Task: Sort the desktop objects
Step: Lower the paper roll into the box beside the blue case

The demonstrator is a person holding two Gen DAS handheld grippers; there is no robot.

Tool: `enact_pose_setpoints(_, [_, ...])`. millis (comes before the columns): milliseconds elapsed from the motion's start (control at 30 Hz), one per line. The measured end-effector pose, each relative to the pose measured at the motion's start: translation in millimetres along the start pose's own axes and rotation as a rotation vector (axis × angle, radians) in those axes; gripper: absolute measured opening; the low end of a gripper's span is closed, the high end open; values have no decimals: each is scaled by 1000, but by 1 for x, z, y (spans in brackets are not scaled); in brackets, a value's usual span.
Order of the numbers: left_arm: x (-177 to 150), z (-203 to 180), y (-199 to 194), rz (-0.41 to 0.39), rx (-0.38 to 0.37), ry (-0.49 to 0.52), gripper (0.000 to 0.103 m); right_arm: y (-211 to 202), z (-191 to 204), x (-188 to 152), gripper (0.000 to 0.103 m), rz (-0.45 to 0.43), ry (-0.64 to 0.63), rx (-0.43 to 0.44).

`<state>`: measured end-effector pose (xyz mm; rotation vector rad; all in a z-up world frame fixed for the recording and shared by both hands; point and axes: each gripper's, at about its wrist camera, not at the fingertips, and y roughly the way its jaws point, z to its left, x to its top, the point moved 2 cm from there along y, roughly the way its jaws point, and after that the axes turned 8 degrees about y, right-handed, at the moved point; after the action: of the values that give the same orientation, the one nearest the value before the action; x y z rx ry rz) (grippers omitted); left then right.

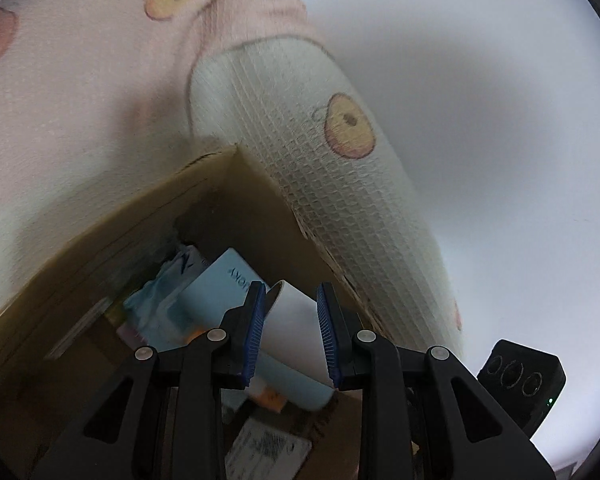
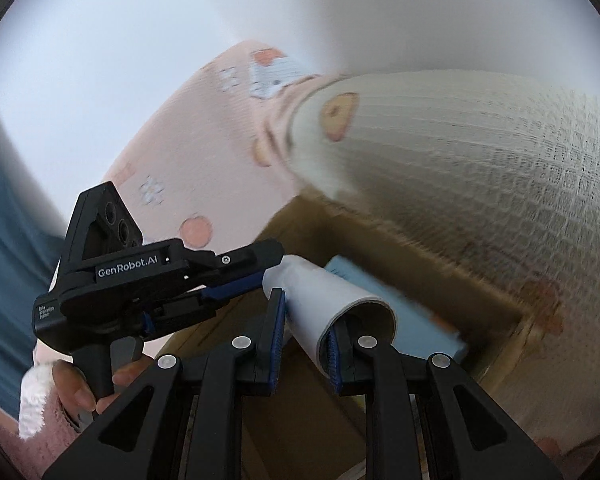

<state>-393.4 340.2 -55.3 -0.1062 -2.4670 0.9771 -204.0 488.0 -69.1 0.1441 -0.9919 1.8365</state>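
Above the cardboard box [image 1: 100,248], both grippers' fingers [image 1: 256,328] pinch one white roll [image 1: 296,328].

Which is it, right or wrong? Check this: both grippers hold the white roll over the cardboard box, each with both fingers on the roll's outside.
Wrong for one gripper. The left gripper holds the white roll from outside, over the cardboard box. The right gripper pinches the roll's wall, with one of its fingers inside the open end, as the right wrist view shows.
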Motion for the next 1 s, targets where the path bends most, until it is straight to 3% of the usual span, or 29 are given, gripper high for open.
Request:
enact_pose_setpoints(100, [4,4,14,9,-24,-29,29,8,-14,12,16,-1,36,-6])
enact_pose_setpoints(267, [0,8,24,16,4,-51,29,21,-23,18,16,32,55,-17])
enact_pose_setpoints(467, [-15,10,11,38,41,-76,29,21,-16,12,17,18,22,-63])
enact_pose_setpoints(600, [-34,4,1,55,6,-69,29,18,-17,9,17,1,36,-88])
enact_pose_setpoints(733, [-43,5,11,87,25,-77,29,21,-14,8,18,4,34,-113])
enact_pose_setpoints(833, [-46,5,18,86,24,-95,29,23,-12,7,22,12,4,-186])
enact_pose_setpoints(933, [-50,6,22,98,48,-101,28,31,-5,3,25,84,-75,-275])
enact_pose_setpoints(1000, [-53,7,21,93,40,-104,28,29,-1,0,29,102,-108,-285])
